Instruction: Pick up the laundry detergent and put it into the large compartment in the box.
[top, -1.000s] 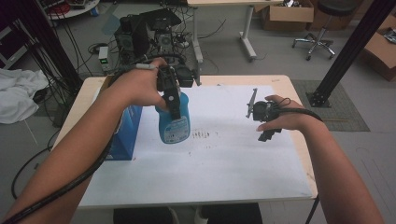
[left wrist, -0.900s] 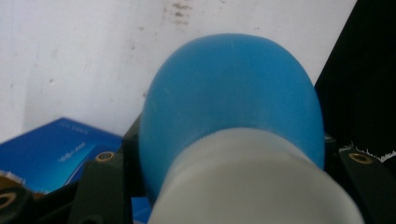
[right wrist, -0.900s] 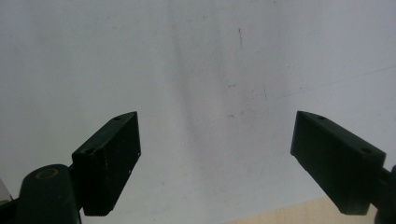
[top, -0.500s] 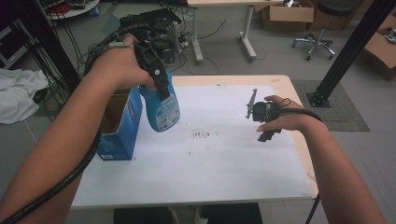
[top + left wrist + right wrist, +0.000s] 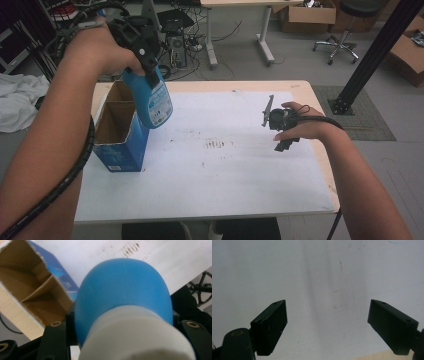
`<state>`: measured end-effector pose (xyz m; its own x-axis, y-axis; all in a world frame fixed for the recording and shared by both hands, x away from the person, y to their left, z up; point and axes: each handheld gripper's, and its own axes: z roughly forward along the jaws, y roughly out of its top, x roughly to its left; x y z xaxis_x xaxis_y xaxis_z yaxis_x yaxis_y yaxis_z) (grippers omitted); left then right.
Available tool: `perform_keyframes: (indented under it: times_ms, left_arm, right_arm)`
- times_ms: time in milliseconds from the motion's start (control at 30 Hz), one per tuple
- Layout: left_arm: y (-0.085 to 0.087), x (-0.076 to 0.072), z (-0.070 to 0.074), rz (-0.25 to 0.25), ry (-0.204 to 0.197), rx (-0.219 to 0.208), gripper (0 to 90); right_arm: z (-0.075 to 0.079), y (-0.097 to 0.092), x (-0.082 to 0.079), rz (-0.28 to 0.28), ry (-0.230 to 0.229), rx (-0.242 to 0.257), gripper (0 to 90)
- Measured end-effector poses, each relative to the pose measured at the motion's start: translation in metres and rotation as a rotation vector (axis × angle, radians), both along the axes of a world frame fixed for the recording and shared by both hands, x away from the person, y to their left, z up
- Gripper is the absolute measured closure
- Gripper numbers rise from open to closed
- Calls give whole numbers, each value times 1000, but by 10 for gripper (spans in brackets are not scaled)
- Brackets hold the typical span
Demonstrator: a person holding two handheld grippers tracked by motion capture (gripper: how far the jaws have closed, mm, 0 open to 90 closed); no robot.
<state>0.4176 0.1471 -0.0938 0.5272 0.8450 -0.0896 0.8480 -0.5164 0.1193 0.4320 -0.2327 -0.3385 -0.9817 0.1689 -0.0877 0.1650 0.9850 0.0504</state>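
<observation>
A blue bottle [image 5: 152, 100] with a white cap hangs tilted in the air, its base just over the right rim of an open blue cardboard box [image 5: 117, 132] at the table's left. My left gripper [image 5: 142, 47] is shut on the bottle's upper part. In the left gripper view the blue bottle [image 5: 125, 295] bulges between the jaws, white cap nearest, with the blue box [image 5: 35, 292] and its brown dividers below to the left. My right gripper [image 5: 280, 127] rests low over the white sheet at the right. In the right gripper view the right gripper [image 5: 328, 325] stands open, nothing between its jaws.
A white sheet [image 5: 215, 170] with small dark marks covers most of the wooden table [image 5: 320, 115]. Behind the table are cables, a desk's legs, cardboard boxes and an office chair [image 5: 345, 30]. A black post [image 5: 370, 55] stands at the right. White cloth [image 5: 17, 100] lies left.
My left gripper has lifted the blue bottle up and to the left, from over the sheet to above the box's right rim. The right gripper has stayed in place.
</observation>
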Motion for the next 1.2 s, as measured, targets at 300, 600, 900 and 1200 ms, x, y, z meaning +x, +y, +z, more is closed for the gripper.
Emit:
perform_keyframes:
  times_ms: [300,600,900,1200]
  left_arm:
    - [23,3,19,115,0,25,395]
    - [47,2,34,246,-17,48,395]
    - [76,-3,46,407,-9,53,395]
    - [92,-5,43,497,-18,74,395]
  right_arm:
    - [0,1,0,2,-4,5,160]
    - [1,1,-1,4,-2,2,160]
    - [1,5,-1,9,-3,9,160]
    - [2,10,-1,16,-3,4,160]
